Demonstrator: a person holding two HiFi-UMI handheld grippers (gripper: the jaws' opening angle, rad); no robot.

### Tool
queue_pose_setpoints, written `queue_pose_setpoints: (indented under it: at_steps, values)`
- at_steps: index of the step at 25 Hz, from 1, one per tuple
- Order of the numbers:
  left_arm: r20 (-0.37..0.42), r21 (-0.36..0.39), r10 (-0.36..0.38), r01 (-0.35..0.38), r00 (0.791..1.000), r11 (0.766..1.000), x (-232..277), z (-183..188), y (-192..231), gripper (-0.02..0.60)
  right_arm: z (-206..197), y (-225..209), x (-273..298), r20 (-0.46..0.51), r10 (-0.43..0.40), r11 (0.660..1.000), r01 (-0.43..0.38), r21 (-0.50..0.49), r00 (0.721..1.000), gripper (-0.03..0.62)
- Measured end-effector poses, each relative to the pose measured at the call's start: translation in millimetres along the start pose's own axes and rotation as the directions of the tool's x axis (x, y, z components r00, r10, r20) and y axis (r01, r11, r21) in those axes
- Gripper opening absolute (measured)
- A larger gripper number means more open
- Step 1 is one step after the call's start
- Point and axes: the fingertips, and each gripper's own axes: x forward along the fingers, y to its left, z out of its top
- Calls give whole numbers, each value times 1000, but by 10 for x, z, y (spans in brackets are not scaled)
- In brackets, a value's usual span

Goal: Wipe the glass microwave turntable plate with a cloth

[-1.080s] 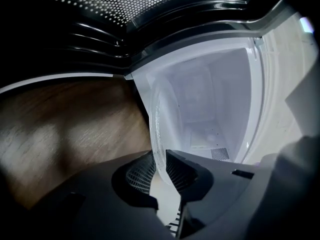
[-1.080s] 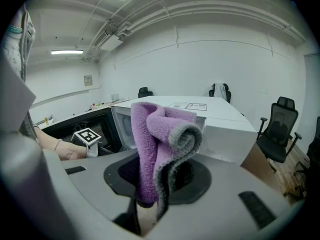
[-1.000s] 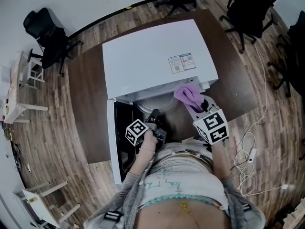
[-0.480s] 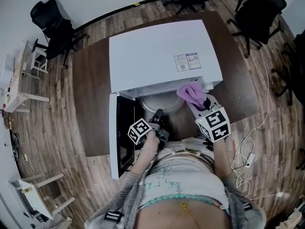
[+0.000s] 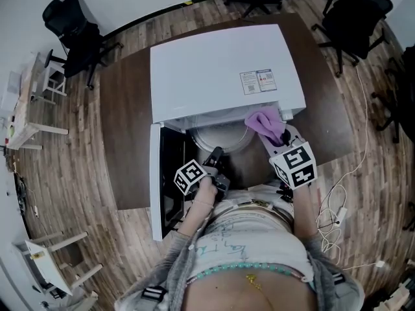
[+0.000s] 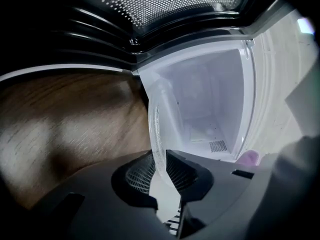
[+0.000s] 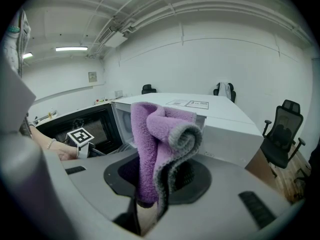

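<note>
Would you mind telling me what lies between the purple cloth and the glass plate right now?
Nothing: in the head view the purple cloth, held in the right gripper, sits right beside the rim of the glass plate, with no object between.

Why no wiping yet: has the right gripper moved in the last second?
No. The right gripper, shut on the purple cloth, still sits by the front right corner of the microwave; only the view shifted.
</note>
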Motion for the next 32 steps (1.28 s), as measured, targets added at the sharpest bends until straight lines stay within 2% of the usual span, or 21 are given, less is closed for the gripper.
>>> queue_pose_setpoints:
  at_steps: [5,11,32]
  values:
    - [6,-36,32,-31,999,999,-85,-4,148,74,-11,4,17,-3,0,1000,0,4,1000,114]
    - [-3,0,22,-22,1000,1000,-119,21,126,75,-44,33,50,-11,3,1000,-2,11,1000,115]
    - [-27,-45,52,-53,998,998,-236,-124,359,78,-202,79,207,-84,26,999,-29,-35,996,114]
